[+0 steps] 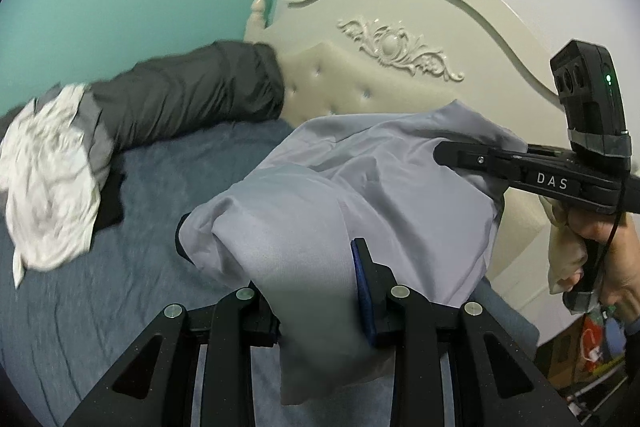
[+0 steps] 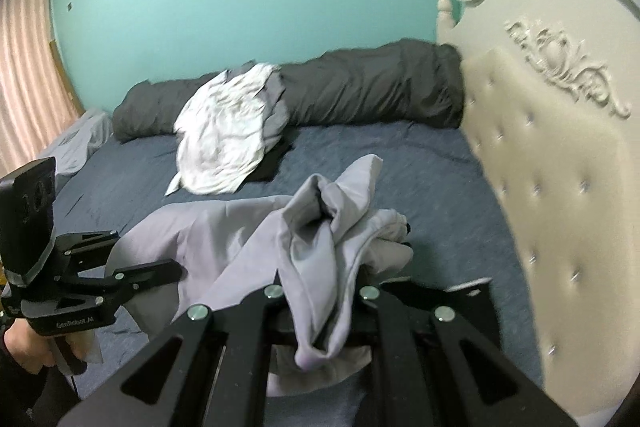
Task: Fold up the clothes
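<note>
I am clamping my left gripper (image 1: 320,291) on a bunched fold of the pale lilac-grey cotton garment (image 1: 360,187), and my right gripper (image 2: 324,291) is pinching another gathered edge of it, lifting it over the near part of the dark blue bedsheet (image 2: 420,163). Farther off a crumpled white cloth (image 2: 224,139) is lying against the rolled dark grey duvet (image 2: 360,83), with the cream tufted headboard (image 2: 560,187) at right.
</note>
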Motion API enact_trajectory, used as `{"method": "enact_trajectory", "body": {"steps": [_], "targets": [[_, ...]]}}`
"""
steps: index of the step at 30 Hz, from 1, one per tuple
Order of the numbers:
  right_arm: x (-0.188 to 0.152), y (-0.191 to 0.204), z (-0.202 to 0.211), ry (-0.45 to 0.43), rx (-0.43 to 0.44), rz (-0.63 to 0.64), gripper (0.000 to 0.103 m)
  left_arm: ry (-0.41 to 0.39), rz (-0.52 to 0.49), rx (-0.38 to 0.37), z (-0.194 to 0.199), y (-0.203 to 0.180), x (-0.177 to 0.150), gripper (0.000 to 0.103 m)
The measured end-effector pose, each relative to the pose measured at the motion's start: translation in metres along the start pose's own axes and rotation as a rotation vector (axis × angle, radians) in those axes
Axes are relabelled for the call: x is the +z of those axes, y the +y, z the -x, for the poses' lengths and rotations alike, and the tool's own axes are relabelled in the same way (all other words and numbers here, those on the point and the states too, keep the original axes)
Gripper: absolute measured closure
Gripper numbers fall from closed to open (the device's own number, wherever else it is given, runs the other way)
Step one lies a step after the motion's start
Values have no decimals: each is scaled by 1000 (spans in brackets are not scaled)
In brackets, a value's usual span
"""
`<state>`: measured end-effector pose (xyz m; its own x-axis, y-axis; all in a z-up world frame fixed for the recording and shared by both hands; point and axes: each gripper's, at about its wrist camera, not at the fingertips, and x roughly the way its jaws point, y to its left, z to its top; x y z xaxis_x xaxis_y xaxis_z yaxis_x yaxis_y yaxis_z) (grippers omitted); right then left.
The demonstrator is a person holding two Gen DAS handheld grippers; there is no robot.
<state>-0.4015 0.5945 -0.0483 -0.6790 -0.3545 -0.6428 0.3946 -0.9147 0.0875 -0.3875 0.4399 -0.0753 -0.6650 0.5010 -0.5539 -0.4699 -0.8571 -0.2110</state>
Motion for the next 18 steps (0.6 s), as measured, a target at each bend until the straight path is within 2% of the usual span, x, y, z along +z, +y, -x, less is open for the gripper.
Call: {"method": "enact_trajectory", "body": {"steps": [6,11,15,18], "targets": [[14,-52,1,-60,-90,29,96,-58,-55,34,-57,-48,13,71],[-13,-92,-10,-92,-180,58,96,-42,-70,33,-117,-84,-15,71],[-73,-130,-33,-28,-216,5,96,77,-58,-8,-172,-104,-73,71],[-133,-153,-54,61,-228,-40,96,127,-34,-34,-184,-111,-100,71]]}}
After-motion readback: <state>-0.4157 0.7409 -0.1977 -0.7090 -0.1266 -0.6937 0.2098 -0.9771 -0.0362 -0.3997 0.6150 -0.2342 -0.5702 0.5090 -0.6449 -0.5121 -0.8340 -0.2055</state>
